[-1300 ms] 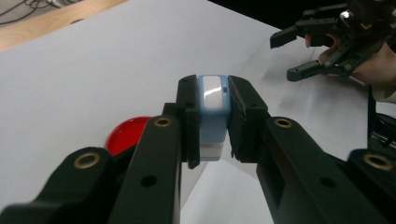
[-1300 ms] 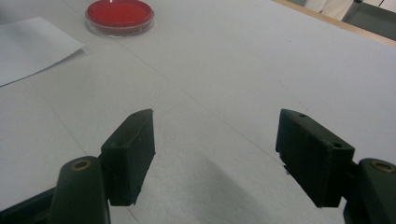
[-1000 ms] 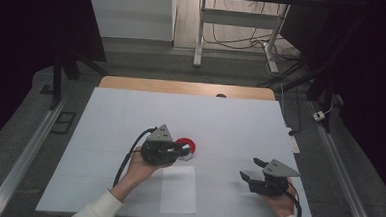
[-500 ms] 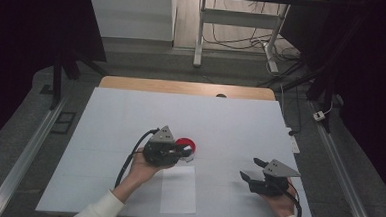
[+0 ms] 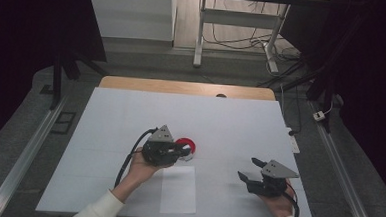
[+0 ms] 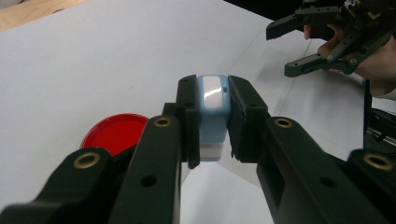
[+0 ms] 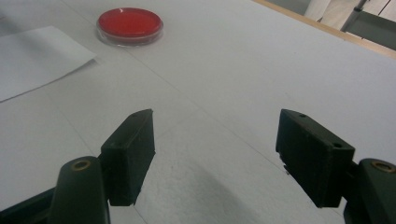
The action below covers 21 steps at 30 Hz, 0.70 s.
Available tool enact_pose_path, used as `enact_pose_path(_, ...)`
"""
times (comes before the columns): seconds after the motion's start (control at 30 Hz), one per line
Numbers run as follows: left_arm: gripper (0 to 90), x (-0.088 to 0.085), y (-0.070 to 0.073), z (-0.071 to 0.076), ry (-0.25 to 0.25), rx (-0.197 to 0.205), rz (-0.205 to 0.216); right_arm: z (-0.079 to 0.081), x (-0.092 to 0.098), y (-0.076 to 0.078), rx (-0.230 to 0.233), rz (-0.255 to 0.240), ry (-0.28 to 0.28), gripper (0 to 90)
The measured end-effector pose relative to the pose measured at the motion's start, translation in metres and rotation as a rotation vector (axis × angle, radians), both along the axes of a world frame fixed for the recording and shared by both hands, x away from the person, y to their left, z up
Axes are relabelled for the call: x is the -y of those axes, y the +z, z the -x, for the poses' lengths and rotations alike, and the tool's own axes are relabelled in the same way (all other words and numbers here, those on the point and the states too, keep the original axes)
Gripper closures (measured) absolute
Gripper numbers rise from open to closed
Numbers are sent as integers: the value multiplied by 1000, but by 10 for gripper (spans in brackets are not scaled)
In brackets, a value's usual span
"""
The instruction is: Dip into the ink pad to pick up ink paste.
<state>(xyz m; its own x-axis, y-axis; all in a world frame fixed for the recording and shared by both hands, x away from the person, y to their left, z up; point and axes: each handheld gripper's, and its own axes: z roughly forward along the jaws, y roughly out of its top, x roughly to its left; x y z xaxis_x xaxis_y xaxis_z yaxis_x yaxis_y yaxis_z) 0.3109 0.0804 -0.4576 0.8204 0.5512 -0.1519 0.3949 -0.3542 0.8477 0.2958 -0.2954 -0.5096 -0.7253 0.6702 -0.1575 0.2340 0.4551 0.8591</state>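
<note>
My left gripper (image 5: 184, 151) (image 6: 212, 126) is shut on a small light-blue stamp (image 6: 213, 109) with a white base, held just above the table. Beside it lies a round red ink pad (image 5: 186, 146) (image 6: 115, 132) (image 7: 130, 24). A white sheet of paper (image 5: 178, 189) (image 7: 32, 56) lies flat just in front of the left gripper. My right gripper (image 5: 250, 170) (image 7: 215, 156) hovers low at the table's front right, open, with nothing between its fingers. It also appears far off in the left gripper view (image 6: 299, 44).
The white table top (image 5: 230, 125) spreads wide around both hands, with a wooden strip (image 5: 187, 87) along its far edge. Metal rails run along both sides. A desk frame and cables stand on the floor behind.
</note>
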Motion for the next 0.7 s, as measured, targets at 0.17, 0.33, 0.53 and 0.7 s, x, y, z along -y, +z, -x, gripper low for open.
enact_pose_path(0.17,750,0,0,-2,-2,-4,3,4,-4,2,9,-4,5,276)
enact_pose_path(0.33,751,1,-1,-3,-1,-6,4,7,-7,4,15,-6,6,277)
enact_pose_path(0.53,750,0,0,-2,7,-3,7,9,-13,5,13,-10,18,278)
enact_pose_path(0.7,750,0,-1,-2,6,-5,5,10,-18,5,13,-18,19,278)
